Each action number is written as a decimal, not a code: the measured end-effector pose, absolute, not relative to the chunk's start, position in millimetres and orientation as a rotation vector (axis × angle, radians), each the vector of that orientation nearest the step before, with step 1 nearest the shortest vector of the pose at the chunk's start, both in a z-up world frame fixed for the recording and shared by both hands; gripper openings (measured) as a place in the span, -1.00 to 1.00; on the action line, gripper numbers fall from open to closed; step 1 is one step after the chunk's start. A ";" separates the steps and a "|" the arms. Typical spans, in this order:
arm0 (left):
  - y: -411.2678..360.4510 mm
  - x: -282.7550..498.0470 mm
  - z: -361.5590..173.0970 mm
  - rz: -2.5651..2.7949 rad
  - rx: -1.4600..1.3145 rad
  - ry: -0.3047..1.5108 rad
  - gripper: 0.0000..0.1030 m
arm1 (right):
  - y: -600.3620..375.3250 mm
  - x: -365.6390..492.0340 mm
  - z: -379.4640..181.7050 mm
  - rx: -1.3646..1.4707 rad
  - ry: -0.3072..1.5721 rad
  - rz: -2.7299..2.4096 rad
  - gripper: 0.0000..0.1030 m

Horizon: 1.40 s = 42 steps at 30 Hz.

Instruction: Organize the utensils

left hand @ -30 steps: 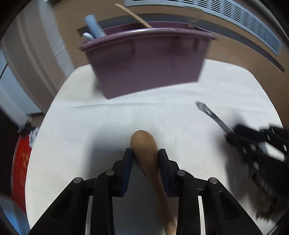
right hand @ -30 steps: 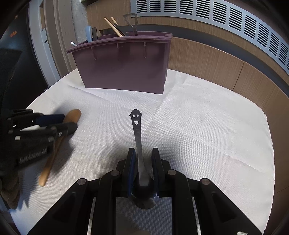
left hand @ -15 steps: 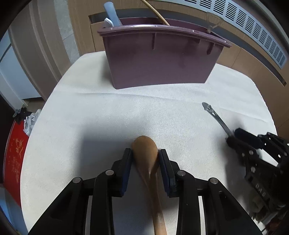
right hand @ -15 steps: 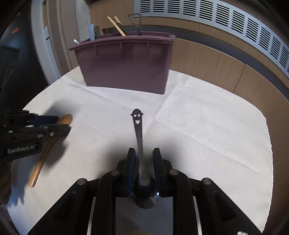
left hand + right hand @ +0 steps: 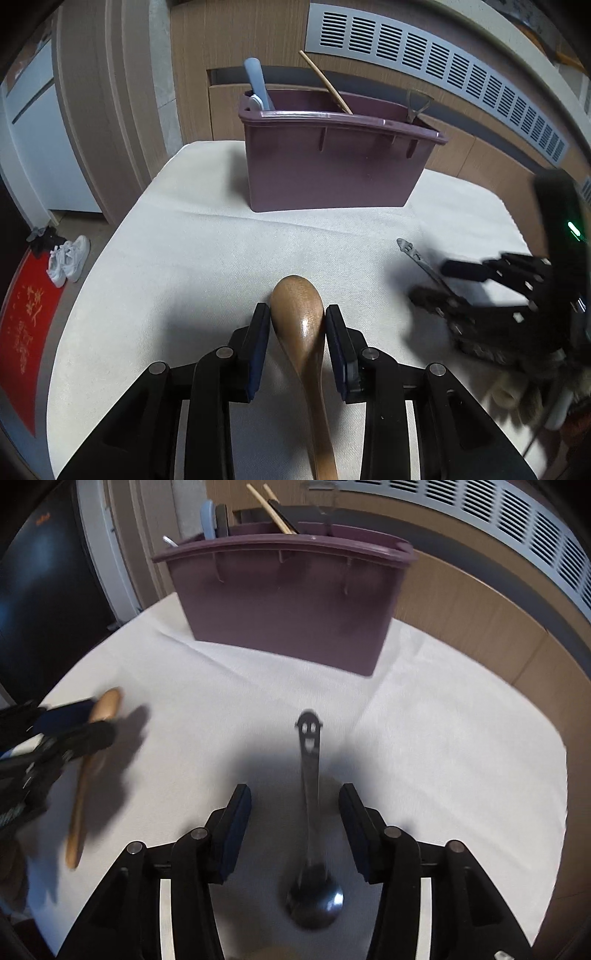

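My left gripper (image 5: 296, 332) is shut on the bowl of a wooden spoon (image 5: 299, 310), whose handle runs back under it. The same spoon (image 5: 105, 705) and the left gripper (image 5: 81, 725) show blurred at the left of the right wrist view. My right gripper (image 5: 295, 812) is opening, its pads standing clear of a metal spoon (image 5: 310, 775) with a smiling face cut in its handle, which lies between the jaws. The left wrist view has this gripper (image 5: 450, 284) at the right, by the metal spoon's handle (image 5: 410, 251). A purple utensil caddy (image 5: 332, 173) (image 5: 288, 609) stands at the far side.
A white cloth covers the round table (image 5: 184, 258). The caddy holds a light blue handle (image 5: 256, 85), chopsticks (image 5: 325, 83) and other utensils. Left of the table, white shoes (image 5: 70, 258) and a red mat (image 5: 26, 332) lie on the floor. A wood-panelled wall with a vent grille (image 5: 443, 70) stands behind.
My right gripper's jaws have spread apart off the metal spoon. My left gripper has risen a little with the wooden spoon, and the caddy now sits nearer the middle of its view.
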State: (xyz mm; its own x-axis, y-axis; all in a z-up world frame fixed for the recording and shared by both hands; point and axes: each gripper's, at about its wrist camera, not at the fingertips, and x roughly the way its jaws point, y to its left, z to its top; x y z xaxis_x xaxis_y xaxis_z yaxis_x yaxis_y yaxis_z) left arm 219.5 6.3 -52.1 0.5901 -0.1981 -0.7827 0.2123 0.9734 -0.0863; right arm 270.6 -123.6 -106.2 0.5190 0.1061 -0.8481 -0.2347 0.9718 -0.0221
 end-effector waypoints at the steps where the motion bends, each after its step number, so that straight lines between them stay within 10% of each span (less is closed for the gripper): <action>1: 7.9 219.3 -51.4 -0.240 0.012 0.908 -0.39 | -122.2 278.4 -105.8 -0.137 1.017 0.203 -0.09; 5: 15.4 217.2 -50.1 -0.242 -0.015 0.912 -0.39 | -118.5 298.9 -105.0 -0.138 1.061 0.211 -0.13; 9: 25.0 214.6 -49.5 -0.249 -0.072 0.912 -0.39 | -111.6 290.3 -101.8 -0.200 1.069 0.278 -0.82; 28: 24.0 184.0 -8.1 -0.304 -0.131 0.814 -0.39 | -134.3 198.4 -24.2 -0.098 0.718 0.315 -0.82; 42: 23.6 189.2 -20.6 -0.288 -0.140 0.864 -0.39 | -156.0 200.3 -54.7 -0.054 0.860 0.343 -0.93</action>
